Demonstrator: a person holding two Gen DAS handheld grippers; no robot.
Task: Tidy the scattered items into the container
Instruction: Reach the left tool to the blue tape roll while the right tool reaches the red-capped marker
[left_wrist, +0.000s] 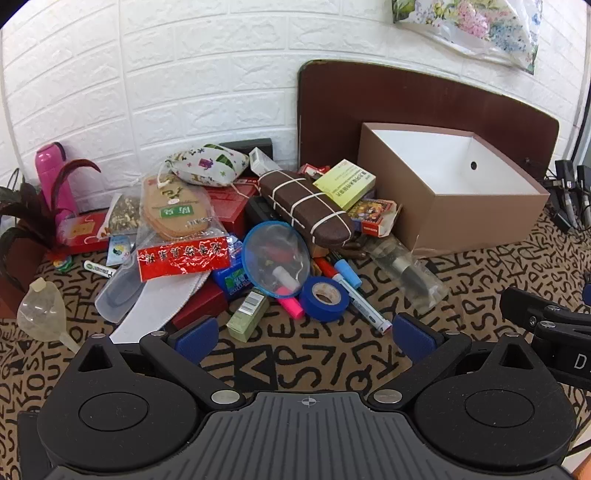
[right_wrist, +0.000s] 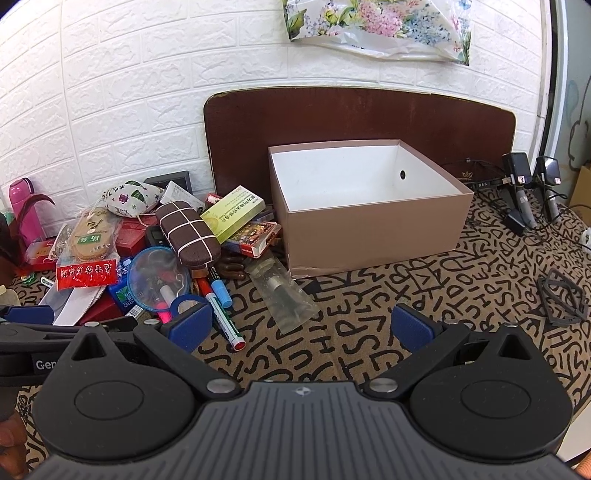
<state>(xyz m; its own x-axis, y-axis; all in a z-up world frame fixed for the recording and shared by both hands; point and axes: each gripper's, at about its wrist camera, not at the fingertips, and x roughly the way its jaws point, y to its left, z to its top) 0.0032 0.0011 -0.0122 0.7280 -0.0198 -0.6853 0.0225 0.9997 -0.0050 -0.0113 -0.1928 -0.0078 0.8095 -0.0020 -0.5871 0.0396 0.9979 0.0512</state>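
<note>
2 tongs spread wide, funnel (left_wrist: 43, 312) only in left view, black frame (right_wrist: 562, 298) only in right

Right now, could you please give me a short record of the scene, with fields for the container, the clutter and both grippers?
container: brown box, open top, white inside, nothing visible in it
container place: on the patterned cloth, in front of a dark board
clutter: pile to the left of the box
top of pile: brown case with white bands
near edge of pile: blue tape roll, marker, pink highlighter
left gripper: open, holding nothing
right gripper: open, holding nothing
progress: no item moved into the box yet
</note>
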